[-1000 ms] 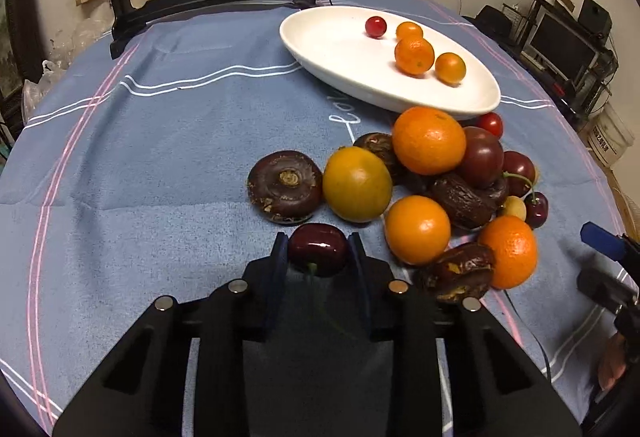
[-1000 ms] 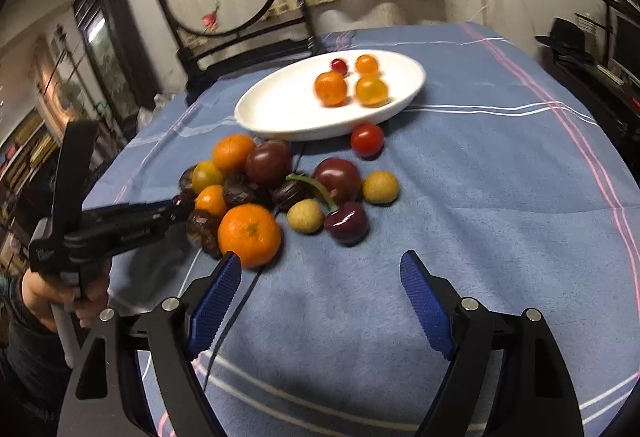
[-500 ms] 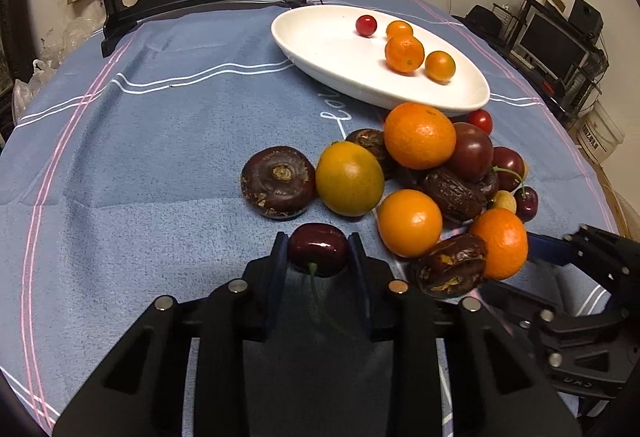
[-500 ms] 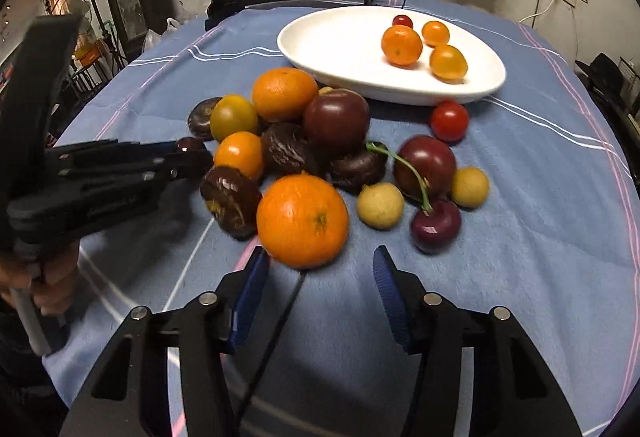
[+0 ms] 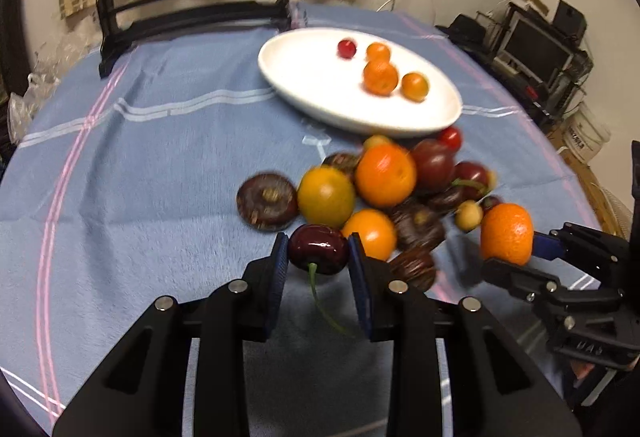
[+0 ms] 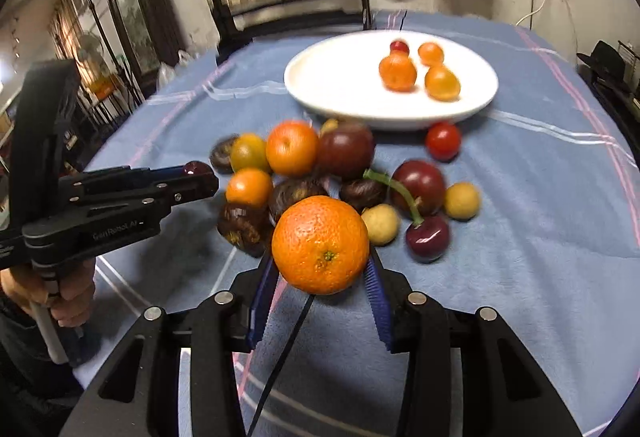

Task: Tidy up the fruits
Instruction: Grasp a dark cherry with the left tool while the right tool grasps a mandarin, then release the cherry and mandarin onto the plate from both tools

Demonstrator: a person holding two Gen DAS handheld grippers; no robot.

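My left gripper is shut on a dark cherry, its stem hanging down, just in front of the fruit pile. From the right wrist view the left gripper reaches in from the left with the cherry at its tip. The jaws of my right gripper are closing on a large orange, and the blue pads press on its sides. The orange hangs apart from the pile, at its right. A white oval plate behind the pile holds several small fruits.
A blue tablecloth covers the round table. A black chair stands at the far edge. Shelves with electronics lie to the right. A hand grips the left tool. A thin black cable runs under the right gripper.
The right gripper moved in to the pile, its wide jaws closed round the large orange, and the orange came away from the other fruit. The left gripper rose a little with the cherry.
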